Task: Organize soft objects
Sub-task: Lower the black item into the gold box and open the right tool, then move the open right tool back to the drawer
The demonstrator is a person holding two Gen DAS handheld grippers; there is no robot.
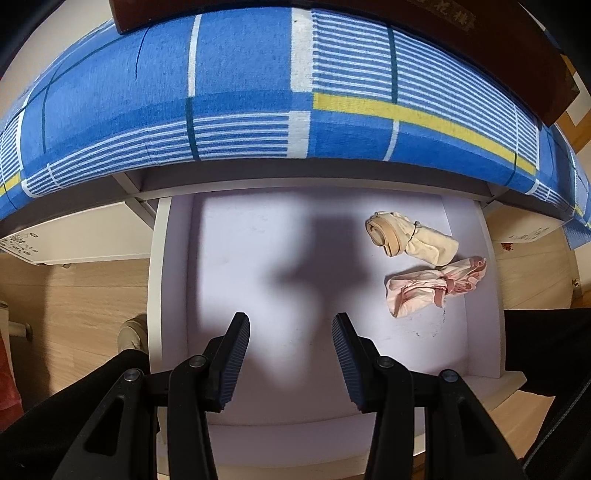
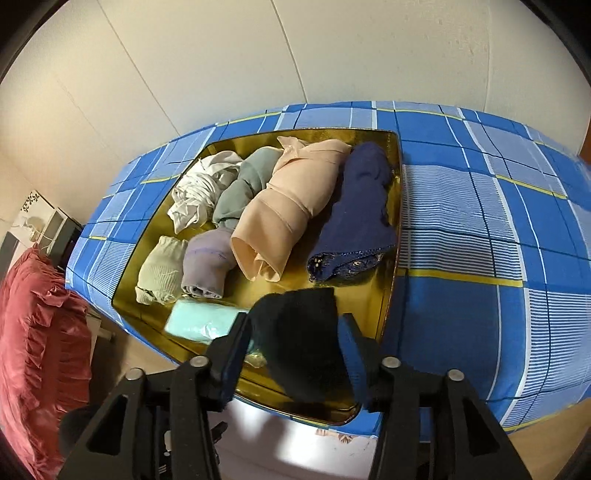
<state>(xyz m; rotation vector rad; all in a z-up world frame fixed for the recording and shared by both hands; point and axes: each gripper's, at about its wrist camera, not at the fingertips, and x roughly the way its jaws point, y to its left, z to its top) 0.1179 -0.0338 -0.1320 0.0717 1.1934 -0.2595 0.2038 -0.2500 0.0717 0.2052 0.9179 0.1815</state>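
Gripping a black sock [image 2: 301, 339], right gripper [image 2: 295, 354]; drawer [image 1: 476, 280] elsewhere.

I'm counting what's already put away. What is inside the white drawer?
The drawer holds two bundles at its right: a cream sock roll and a pink one. The back, under the bed, is hidden.

gold characters on dark wooden board [image 1: 450, 16] at top edge of left wrist view, look like CJK script, too blurred and cropped to read, no other legible text, labels, brands or numbers in either view
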